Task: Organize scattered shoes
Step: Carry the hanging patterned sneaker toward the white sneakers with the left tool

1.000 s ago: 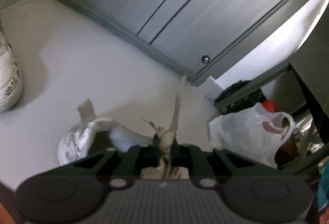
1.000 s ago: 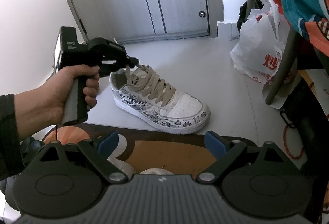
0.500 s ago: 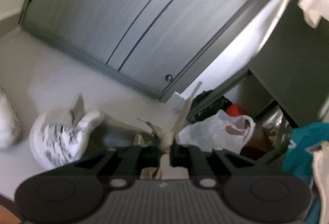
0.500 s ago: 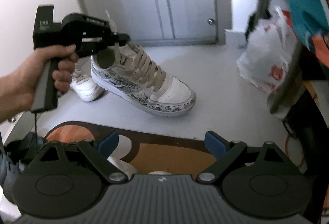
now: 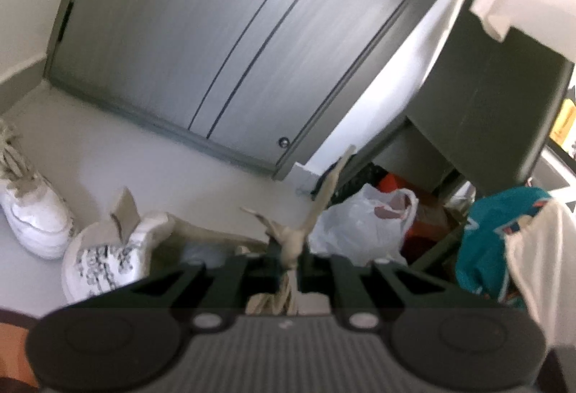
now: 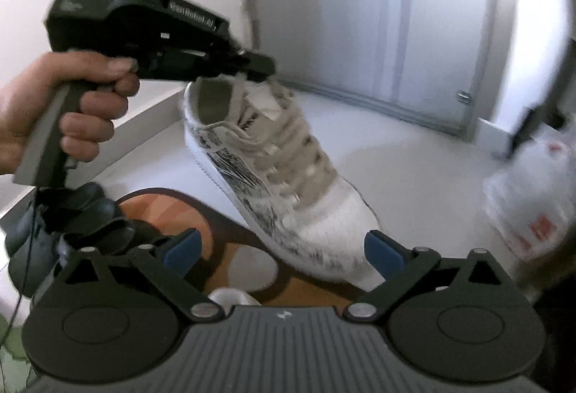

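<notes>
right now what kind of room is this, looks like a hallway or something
Probably a home entryway or hallway: a grey door closes off a pale floor where sneakers lie loose, and a plastic shopping bag sits beside clutter under a dark table.

What we could not make out

The white printed sneaker with beige laces (image 6: 273, 173) was smeared by motion, its pattern unreadable, and our left gripper (image 5: 289, 263) body hid its front in the left wrist view. A second white sneaker (image 5: 30, 213) was cut by the picture's left edge. The red print on the white plastic bag (image 6: 532, 198) was too blurred to read.
</notes>
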`<state>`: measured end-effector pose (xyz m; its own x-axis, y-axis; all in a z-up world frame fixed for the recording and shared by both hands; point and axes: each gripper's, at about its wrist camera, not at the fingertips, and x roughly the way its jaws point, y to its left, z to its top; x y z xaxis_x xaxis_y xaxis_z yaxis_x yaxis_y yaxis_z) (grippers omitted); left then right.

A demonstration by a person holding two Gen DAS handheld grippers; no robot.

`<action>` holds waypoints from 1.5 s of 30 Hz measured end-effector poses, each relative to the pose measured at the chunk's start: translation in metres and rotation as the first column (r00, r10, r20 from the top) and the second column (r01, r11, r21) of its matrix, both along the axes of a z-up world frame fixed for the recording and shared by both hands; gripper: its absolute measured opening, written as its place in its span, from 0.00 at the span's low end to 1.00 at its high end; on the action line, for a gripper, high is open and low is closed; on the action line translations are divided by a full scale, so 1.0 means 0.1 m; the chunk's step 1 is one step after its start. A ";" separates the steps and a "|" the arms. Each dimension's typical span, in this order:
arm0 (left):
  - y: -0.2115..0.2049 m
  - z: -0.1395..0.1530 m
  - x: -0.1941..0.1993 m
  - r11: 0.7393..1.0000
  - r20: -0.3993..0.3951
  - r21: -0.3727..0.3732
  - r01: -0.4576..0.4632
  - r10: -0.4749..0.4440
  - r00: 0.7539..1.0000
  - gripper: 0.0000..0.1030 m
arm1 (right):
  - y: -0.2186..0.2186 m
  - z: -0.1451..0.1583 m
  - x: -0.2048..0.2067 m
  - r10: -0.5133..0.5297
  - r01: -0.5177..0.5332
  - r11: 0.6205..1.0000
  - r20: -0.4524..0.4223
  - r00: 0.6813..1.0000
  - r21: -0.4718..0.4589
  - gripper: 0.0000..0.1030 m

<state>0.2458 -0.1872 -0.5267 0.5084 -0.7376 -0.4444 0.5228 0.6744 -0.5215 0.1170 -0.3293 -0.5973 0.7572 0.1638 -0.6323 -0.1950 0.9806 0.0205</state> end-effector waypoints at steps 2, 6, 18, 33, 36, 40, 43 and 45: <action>0.03 0.02 -0.05 1.000 0.015 -0.008 0.003 -0.002 1.000 0.07 | 0.03 -0.06 0.21 0.039 -0.039 0.999 0.006 0.999 -0.032 0.97; 0.06 0.09 -0.08 1.000 0.032 -0.009 0.008 -0.008 0.999 0.07 | 0.01 -0.16 0.44 0.065 -0.064 0.997 0.027 0.997 -0.049 0.97; 0.20 0.03 -0.17 0.999 0.041 -0.050 0.015 -0.013 0.999 0.07 | 0.00 -0.20 0.65 0.188 -0.187 0.982 -0.027 0.982 0.033 1.00; 0.48 -0.22 0.04 0.997 0.012 -0.065 -0.044 0.045 0.999 0.07 | 0.34 -0.10 0.55 0.286 -0.286 0.958 -0.021 0.958 -0.022 1.00; 0.52 -0.24 0.06 0.997 0.017 -0.073 -0.037 0.038 0.999 0.07 | 0.32 -0.09 0.56 0.276 -0.276 0.957 -0.007 0.961 -0.086 1.00; 0.52 -0.23 0.08 0.998 0.032 -0.055 -0.015 0.017 0.999 0.07 | 0.22 -0.10 0.64 0.244 -0.244 0.966 -0.017 0.970 -0.085 1.00; 0.57 -0.23 0.12 0.997 0.031 -0.070 -0.012 0.014 0.999 0.07 | 0.15 -0.16 0.69 0.216 -0.218 0.974 -0.033 0.976 -0.055 1.00; 0.61 -0.23 0.14 0.996 0.028 -0.087 -0.009 0.011 1.000 0.07 | 0.13 -0.22 0.73 0.220 -0.221 0.975 -0.061 0.974 -0.022 1.00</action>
<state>0.2602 -0.1266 -0.5501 0.5277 -0.7676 -0.3638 0.5319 0.6325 -0.5631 0.1901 -0.3161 -0.6189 0.6665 0.3041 -0.6806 -0.4056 0.9140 0.0111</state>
